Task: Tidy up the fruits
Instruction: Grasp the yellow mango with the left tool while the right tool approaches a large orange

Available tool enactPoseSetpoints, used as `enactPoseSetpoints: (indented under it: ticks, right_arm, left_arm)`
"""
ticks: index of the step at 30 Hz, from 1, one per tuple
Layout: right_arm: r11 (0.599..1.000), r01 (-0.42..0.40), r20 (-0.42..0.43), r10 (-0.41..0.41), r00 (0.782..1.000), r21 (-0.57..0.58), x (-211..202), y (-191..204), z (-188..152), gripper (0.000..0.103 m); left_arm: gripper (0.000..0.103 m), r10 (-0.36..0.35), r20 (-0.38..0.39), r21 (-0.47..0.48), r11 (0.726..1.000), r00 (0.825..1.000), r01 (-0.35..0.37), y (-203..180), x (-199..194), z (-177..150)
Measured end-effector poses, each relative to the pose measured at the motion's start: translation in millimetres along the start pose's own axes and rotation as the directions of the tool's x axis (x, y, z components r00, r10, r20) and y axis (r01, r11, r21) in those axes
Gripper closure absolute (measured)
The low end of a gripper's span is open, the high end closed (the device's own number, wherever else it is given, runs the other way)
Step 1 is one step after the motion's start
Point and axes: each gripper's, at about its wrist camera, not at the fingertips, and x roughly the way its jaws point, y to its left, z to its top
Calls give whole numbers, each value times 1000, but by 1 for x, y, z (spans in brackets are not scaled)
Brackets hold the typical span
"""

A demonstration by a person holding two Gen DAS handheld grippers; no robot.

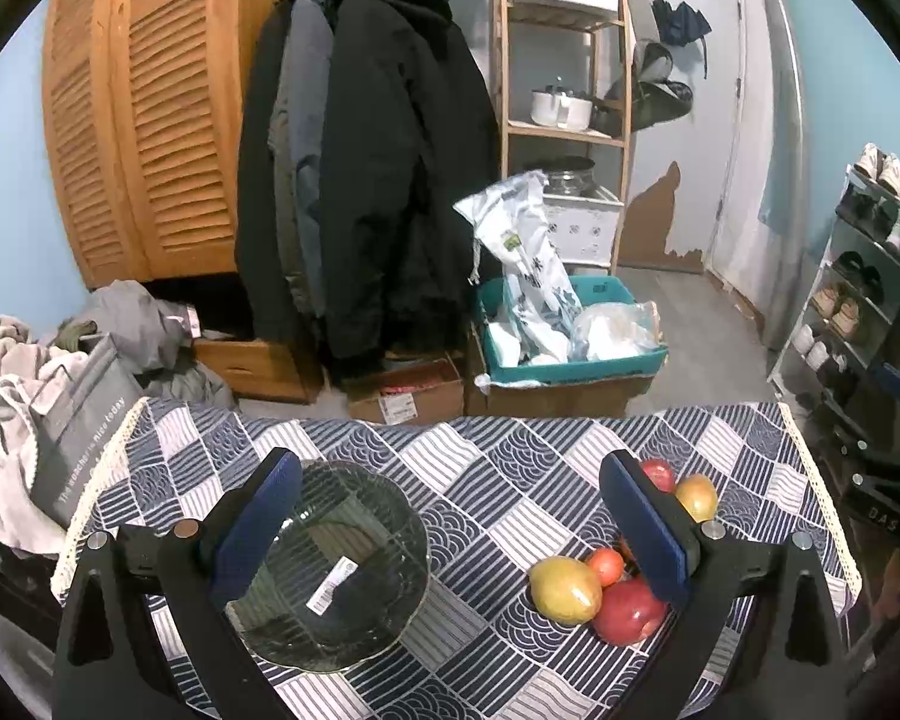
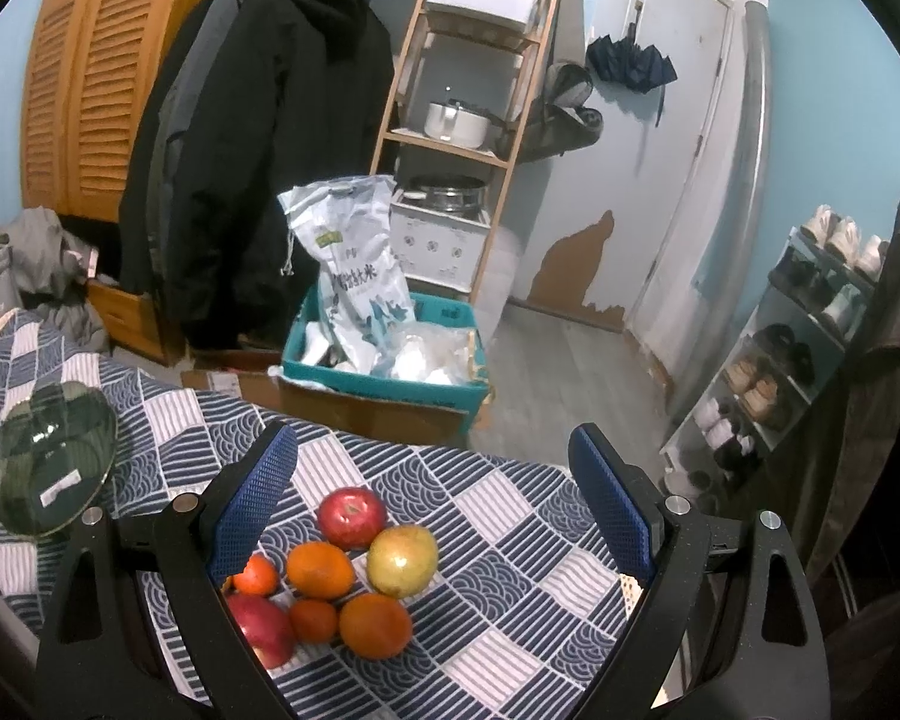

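A cluster of fruit lies on the blue patterned tablecloth [image 2: 498, 552]: a red apple [image 2: 352, 517], a yellow-green pear [image 2: 402, 561], two large oranges [image 2: 375, 626], small tangerines [image 2: 313, 620] and another red apple [image 2: 264, 627]. A dark glass bowl [image 1: 330, 564] with a white sticker sits to the left, empty; it also shows in the right wrist view [image 2: 51, 459]. My right gripper [image 2: 435, 504] is open above the fruit. My left gripper [image 1: 450, 531] is open, its left finger over the bowl, with a yellow pear [image 1: 565, 591] and a red apple [image 1: 630, 612] beside its right finger.
Beyond the table's far edge stand a teal box [image 1: 570, 354] with bags on cardboard boxes, hanging dark coats [image 1: 378, 180], a wooden shelf [image 1: 564, 132] and a shoe rack [image 1: 858, 276] at the right. Clothes are piled at the left [image 1: 24, 396].
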Motion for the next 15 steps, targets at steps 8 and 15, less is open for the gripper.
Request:
enactPoseSetpoints:
  ticks: [8, 15]
  right_arm:
    - [1000, -15, -84, 16, 996, 18, 15, -4, -11, 13]
    - [999, -20, -199, 27, 980, 40, 37, -11, -31, 13]
  left_arm:
    - [2, -42, -110, 24, 999, 993, 45, -14, 36, -19]
    - [2, -62, -216, 40, 997, 974, 72, -27, 70, -40]
